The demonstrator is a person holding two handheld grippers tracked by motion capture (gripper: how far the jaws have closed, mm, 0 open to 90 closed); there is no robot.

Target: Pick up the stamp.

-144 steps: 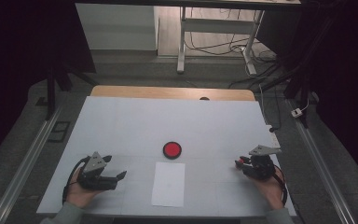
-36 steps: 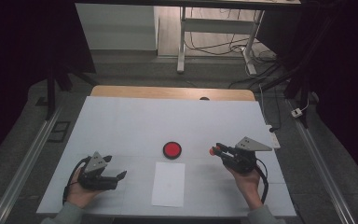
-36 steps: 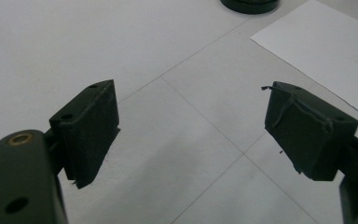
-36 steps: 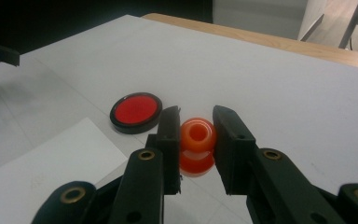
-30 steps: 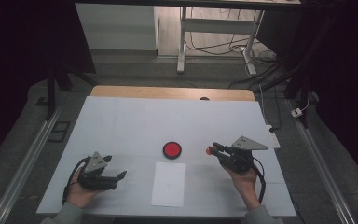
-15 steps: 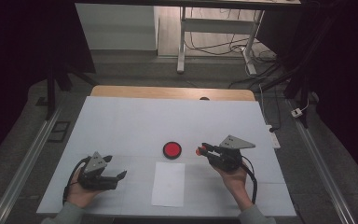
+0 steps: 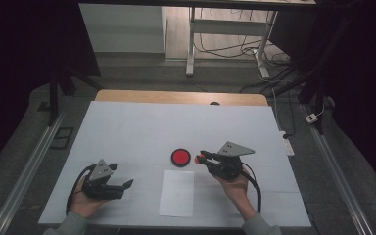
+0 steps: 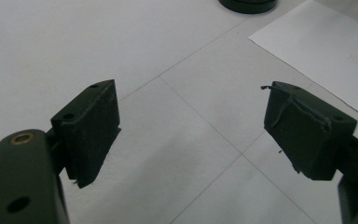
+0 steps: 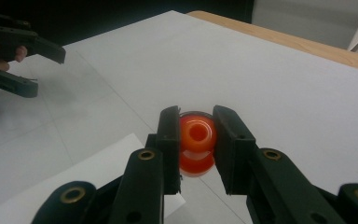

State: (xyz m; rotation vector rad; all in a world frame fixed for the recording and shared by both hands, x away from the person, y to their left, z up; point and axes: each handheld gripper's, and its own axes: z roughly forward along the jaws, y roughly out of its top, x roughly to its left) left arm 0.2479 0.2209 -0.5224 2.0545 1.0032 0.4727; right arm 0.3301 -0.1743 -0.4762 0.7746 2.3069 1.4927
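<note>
A small orange round piece (image 9: 196, 133) with a hole in its face sits between the pads of my right gripper (image 9: 196, 140), which is shut on it. Seen from the high view, the right gripper (image 7: 200, 157) holds the orange piece (image 7: 197, 158) just right of a red disc with a black rim (image 7: 180, 157). A white sheet of paper (image 7: 177, 192) lies just in front of the disc. My left gripper (image 7: 126, 185) rests at the front left, open with nothing between its jaws. In its own view the left gripper (image 8: 191, 126) points over bare table toward the paper (image 8: 321, 46).
The white tabletop (image 7: 142, 127) has a wooden strip (image 7: 176, 97) along its far edge. Metal rails (image 7: 24, 176) run down both sides. A desk frame and cables (image 7: 225, 49) stand on the floor beyond. The left gripper (image 9: 23, 60) shows far off in the right gripper view.
My right gripper has moved left across the table with the orange piece, from the right side to just beside the red disc. The left gripper has stayed in place.
</note>
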